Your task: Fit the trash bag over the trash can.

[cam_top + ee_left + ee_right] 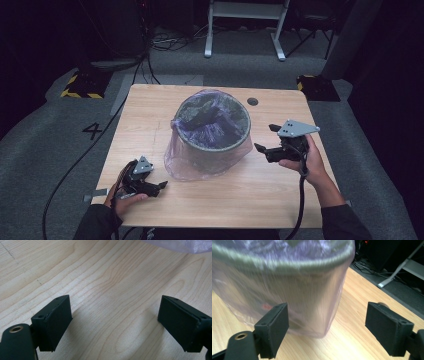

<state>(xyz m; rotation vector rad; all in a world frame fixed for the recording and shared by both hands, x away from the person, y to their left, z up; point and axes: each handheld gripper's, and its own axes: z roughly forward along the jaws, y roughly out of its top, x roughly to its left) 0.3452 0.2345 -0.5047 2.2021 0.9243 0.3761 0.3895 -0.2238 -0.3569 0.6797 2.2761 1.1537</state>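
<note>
Both grippers are open, nothing between the jaws. Left gripper [161, 187] sits low at the near left of the table [150, 107], in my left hand [127, 197], jaws spread wide and pointing toward the bin's base. Left gripper view: left gripper [113, 325] over bare wood grain, table [107, 277] close below, and just a corner of the purple bag [185, 245] at the top right edge. That view gives no bin shape at all.

Right gripper [266, 139] is held off the table at the bin's right side, in my right hand [310, 162], grey three-cornered plate [296, 128] on top. Right gripper view: right gripper [325, 328] faces the bin [287, 290] side-on, blurred, the left jaw in front of the bag-covered wall, the right jaw clear of it; touching or not, can't tell.

High view adds the layout: bin [212, 140] stands upright mid-table, purple bag [200, 165] draped over its rim and down the outside, dark stuff inside, unclear what. Round hole [252, 101] in the table top behind it.

Writing: a "4" [93, 131] on the grey floor left of the table. Small red mark [265, 306] low on the bin wall through the bag, unreadable.
</note>
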